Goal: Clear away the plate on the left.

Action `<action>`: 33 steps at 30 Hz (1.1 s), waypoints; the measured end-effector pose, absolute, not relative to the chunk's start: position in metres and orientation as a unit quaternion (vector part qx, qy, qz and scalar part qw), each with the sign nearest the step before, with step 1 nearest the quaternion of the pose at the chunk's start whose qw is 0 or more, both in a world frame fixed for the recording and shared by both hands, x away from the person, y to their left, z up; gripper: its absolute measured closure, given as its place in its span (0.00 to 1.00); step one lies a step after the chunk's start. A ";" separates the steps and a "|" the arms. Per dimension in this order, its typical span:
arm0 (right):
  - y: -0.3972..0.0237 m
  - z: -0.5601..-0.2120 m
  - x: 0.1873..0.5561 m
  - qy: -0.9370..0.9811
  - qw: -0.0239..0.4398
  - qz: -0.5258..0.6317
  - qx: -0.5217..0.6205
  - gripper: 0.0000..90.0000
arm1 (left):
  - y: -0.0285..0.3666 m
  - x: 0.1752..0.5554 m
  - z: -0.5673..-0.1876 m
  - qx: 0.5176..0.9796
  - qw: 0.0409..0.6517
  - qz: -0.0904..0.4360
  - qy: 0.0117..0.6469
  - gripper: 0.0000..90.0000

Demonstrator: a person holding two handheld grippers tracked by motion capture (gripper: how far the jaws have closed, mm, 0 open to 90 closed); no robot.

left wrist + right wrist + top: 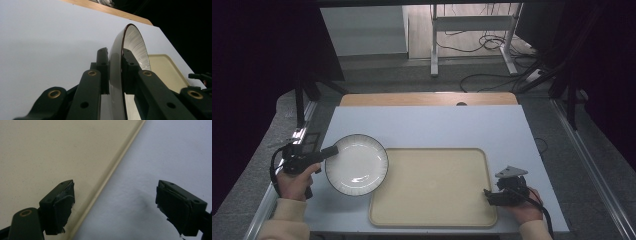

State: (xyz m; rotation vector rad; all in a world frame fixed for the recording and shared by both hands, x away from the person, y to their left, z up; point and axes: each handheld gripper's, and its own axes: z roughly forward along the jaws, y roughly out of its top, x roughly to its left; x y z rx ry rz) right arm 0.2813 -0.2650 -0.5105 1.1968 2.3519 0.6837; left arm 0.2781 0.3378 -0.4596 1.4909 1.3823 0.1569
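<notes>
Left hand-held gripper [331,151] is clamped on the rim of the white plate [356,164], which overlaps the tray's [432,187] left edge — grasp done, placing left — right hand-held gripper [487,195] unclenched, empty by the tray's right edge.

A white table top [427,125] takes up the middle of the high view, with a strip of bare wood [427,99] along its far edge and a small dark hole [461,104] in that strip. Beyond it, on the grey floor [377,75], stands a white metal frame [472,30], and black cables [492,45] lie in loops around its feet. Dark curtains [257,65] close off both sides, and metal rails [592,170] run along the floor beside the table.
</notes>
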 end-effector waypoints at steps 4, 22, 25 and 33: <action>-0.265 -0.510 0.281 0.844 0.206 0.246 0.430 0.18 | 0.337 0.278 -0.460 0.624 0.523 0.066 0.577 0.88; -0.265 -0.511 0.282 0.844 0.205 0.246 0.431 0.18 | 0.336 0.278 -0.460 0.627 0.521 0.069 0.575 0.88; -0.265 -0.511 0.282 0.844 0.205 0.246 0.431 0.18 | 0.336 0.278 -0.460 0.627 0.521 0.070 0.575 0.88; -0.265 -0.511 0.282 0.844 0.204 0.246 0.431 0.18 | 0.337 0.278 -0.460 0.620 0.529 0.064 0.575 0.89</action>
